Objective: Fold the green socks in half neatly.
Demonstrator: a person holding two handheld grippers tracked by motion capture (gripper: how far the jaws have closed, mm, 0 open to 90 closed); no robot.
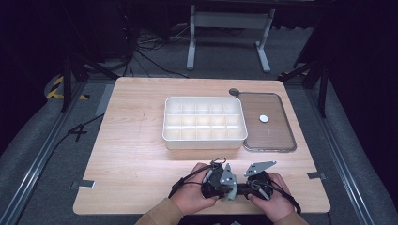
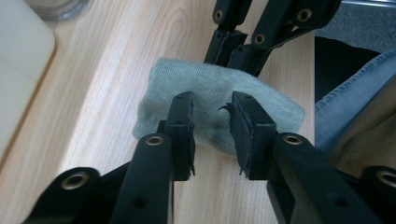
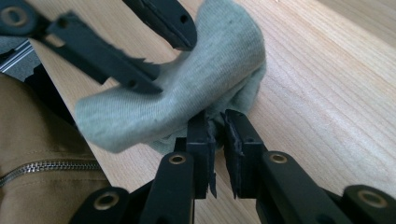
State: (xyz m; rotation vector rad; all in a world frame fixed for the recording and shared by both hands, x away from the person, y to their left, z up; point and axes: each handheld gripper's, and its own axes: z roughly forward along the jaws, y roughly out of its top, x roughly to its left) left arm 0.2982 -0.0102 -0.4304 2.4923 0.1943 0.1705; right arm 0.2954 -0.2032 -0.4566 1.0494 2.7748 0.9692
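Table [image 1: 141, 140], light wood; dark floor with cables beyond. White tray [image 1: 205, 123] mid-table, clear lid [image 1: 267, 123] right of it. Sock [image 2: 210, 100] at near edge, hidden by hands in high view. Left gripper [image 2: 212, 112] jaws apart over it. Right gripper [image 3: 217, 126] pinches a fold.

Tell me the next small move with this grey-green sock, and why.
Probably close the left gripper on the sock: its jaws stand apart over the cloth, while the right gripper pinches one edge near the table front, so a second hold would allow lifting.
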